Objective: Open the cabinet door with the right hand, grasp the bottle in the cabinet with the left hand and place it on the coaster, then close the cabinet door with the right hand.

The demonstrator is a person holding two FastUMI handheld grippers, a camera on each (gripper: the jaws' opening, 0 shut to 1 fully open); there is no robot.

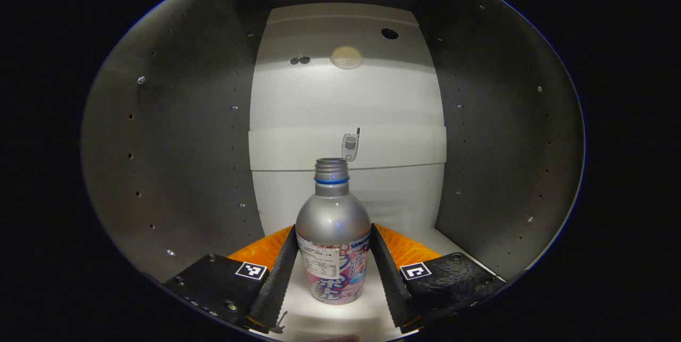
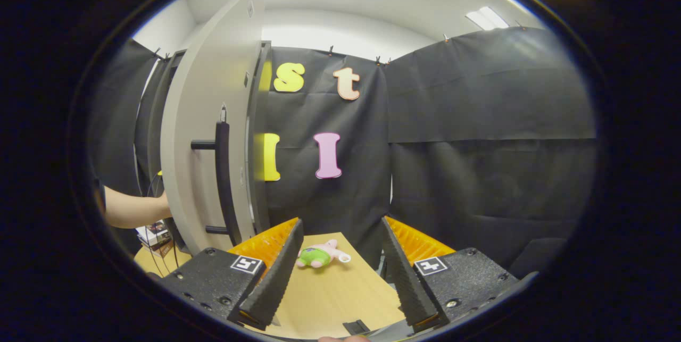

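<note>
Ahead of the left hand-held gripper (image 1: 332, 273) the bottle (image 1: 333, 241) stands between its fingers; cabinet walls (image 1: 175, 161) close both sides. The door (image 2: 205, 156) stands left of the right hand-held gripper (image 2: 340, 273).

The bottle (image 1: 333, 249) is standing in the cabinet (image 1: 175, 161) between the left gripper (image 1: 333, 273)'s fingers; the door (image 2: 205, 156) is standing left of the right gripper (image 2: 340, 273).

Square markers on gripper bodies (image 1: 213, 283)

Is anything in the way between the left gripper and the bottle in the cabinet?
No, nothing visible is in the way. In the left gripper view the bottle stands upright on the cabinet floor, right between the open fingers of the left gripper. The fingers sit close beside it, one on each side.
</note>
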